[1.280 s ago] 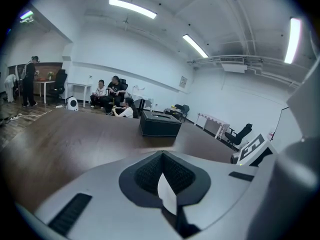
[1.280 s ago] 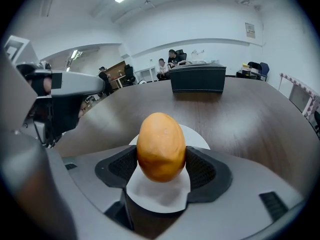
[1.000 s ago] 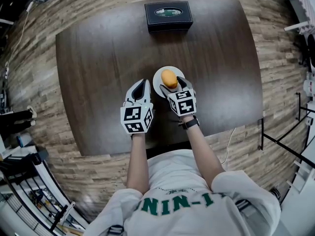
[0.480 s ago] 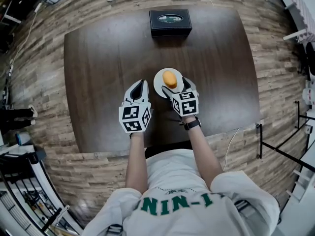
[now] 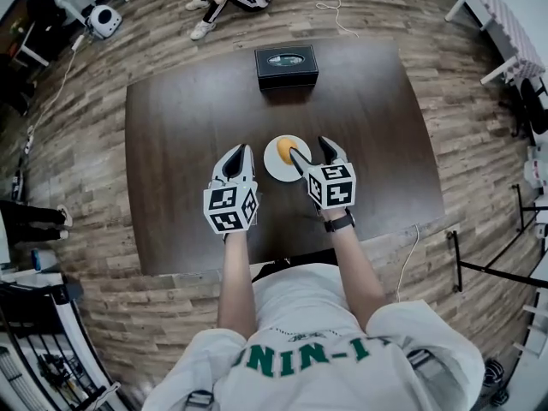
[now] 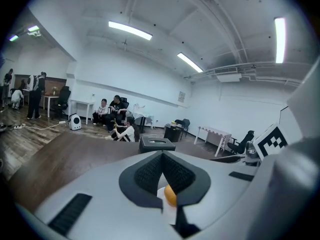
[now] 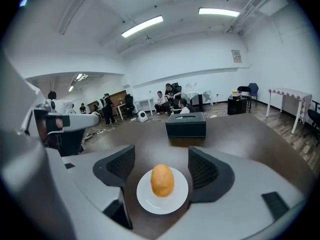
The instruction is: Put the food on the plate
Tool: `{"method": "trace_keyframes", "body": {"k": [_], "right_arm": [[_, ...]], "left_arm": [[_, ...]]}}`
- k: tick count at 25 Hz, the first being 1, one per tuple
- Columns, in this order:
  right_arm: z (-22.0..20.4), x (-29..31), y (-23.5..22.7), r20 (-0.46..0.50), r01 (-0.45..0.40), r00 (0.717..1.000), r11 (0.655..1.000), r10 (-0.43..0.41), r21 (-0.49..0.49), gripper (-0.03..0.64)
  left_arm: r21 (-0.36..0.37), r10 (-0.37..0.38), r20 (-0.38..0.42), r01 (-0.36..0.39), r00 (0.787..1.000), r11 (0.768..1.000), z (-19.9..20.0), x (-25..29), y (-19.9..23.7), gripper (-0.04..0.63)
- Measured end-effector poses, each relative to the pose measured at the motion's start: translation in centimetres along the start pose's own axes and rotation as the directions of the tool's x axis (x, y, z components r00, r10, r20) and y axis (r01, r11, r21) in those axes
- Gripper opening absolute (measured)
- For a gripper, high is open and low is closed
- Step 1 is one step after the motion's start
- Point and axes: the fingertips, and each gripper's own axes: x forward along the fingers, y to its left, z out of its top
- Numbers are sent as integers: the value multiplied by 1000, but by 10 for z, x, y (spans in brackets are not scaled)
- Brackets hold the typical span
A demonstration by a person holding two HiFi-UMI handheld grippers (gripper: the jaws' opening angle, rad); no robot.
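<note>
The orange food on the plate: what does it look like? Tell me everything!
The orange food is one egg-shaped lump, golden-orange, with smooth, dull skin, like a bread roll; what it is exactly cannot be told. It looks whole, uncut. It lies around the middle of a small round white plate on the dark table. Only the plate touches it.

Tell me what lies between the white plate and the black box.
Only bare table between plate and black box, clearest in the head view.
</note>
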Motion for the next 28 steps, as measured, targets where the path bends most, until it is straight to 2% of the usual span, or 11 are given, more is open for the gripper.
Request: {"method": "trace_keyframes", "body": {"k": [7,12,17,23,28], "right_arm": [[57,-58,6,171,13,985,1000,-11,-14,246],[91,-97,19,268,-4,963,999,14,-40,168],[118,-132,29,355,21,935,999,-2,-50,123],[133,-166,43,430,28,903,998,0,-59,61],[135,-174,59,439,38,898,995,5,-91,44]], "left_arm": [[43,4,88,-8,996,999,43,-36,-15,12],[80,-35,141,24,989,996,71,-60,-30,11],[121,-48,212,22,976,992,106,-84,-42,12],[146,-47,283,5,958,989,127,-113,-52,12],[158,-57,286,12,956,987,128,-121,-54,12]]}}
